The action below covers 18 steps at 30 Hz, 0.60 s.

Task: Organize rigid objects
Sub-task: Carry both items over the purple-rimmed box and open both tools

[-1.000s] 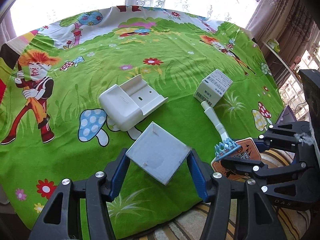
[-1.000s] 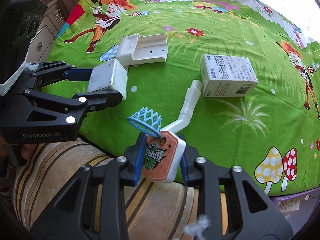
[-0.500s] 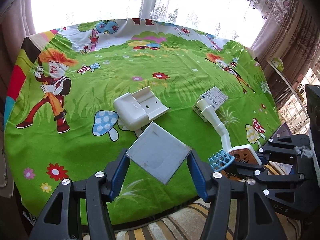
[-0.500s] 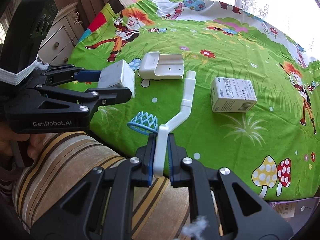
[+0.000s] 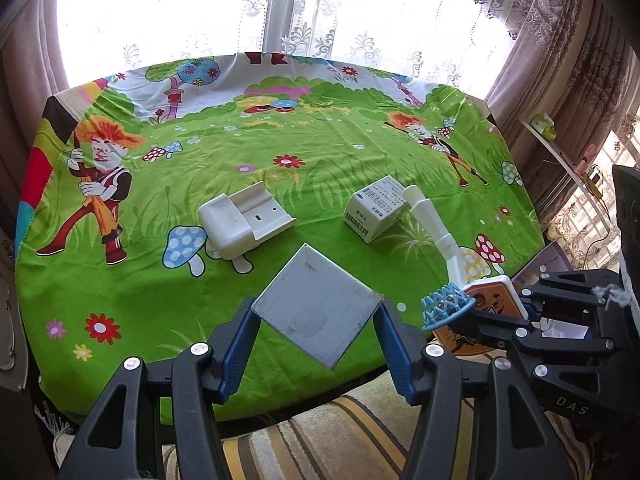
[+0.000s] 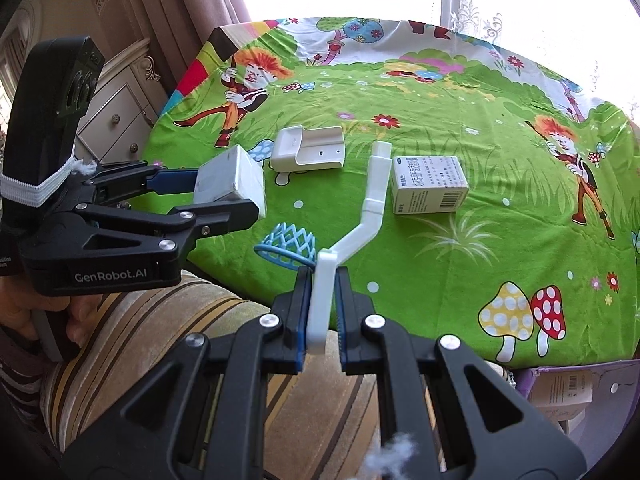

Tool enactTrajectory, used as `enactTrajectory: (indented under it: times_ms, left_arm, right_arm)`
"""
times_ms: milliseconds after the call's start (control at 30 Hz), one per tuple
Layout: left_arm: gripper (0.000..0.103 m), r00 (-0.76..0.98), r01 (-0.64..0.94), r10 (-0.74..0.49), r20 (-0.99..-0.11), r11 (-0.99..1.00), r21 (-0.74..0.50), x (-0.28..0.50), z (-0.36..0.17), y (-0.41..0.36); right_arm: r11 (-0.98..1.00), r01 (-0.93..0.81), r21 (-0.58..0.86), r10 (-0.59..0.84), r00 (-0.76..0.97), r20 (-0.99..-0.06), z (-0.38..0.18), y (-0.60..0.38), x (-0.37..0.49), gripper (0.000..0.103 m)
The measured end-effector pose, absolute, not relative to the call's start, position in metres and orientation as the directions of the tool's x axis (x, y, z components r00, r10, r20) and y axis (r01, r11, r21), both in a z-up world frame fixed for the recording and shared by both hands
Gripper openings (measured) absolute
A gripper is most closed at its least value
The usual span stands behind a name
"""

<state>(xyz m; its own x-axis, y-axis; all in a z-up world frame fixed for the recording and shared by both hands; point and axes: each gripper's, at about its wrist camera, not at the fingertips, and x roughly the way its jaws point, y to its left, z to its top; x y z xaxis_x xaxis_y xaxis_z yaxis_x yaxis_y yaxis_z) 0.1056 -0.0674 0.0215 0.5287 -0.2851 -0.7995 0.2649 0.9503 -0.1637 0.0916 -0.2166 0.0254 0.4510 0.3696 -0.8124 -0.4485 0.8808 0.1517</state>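
Note:
My left gripper (image 5: 316, 320) is shut on a grey-white square box (image 5: 316, 312), held by two opposite corners above the table's near edge. The same box (image 6: 232, 180) shows at the left of the right wrist view. My right gripper (image 6: 322, 280) is shut on the thin white backboard (image 6: 322, 300) of a toy basketball hoop. Its blue net (image 6: 286, 246) sticks out to the left, and its white bent post (image 6: 374, 196) reaches out over the table. In the left wrist view the hoop's orange backboard (image 5: 492, 300) and net (image 5: 446, 306) hang at the right.
On the green cartoon tablecloth (image 5: 120, 280) lie a white plastic holder (image 5: 244, 220) and a white carton with a barcode (image 5: 376, 206). A striped cushion (image 5: 320, 440) is below the grippers. A drawer cabinet (image 6: 116, 116) stands at the left, a purple box (image 6: 560, 388) at the lower right.
Both grippers rose and drew back from the table with their loads. The hoop's backboard went from face-up between wider jaws to edge-on between tightly shut jaws, and its post lifted off the cloth.

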Motion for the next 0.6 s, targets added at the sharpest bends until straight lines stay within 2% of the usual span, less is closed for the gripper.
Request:
enactTrajectory:
  times_ms: [600]
  left_arm:
    - [0.059,0.474,0.382,-0.379,-0.795,0.902,-0.203,0.076,0.032,-0.147]
  right_arm:
    - [0.946,-0.271,0.176,0.301,0.539,-0.786,0.037,-0.32,0.052,0.014]
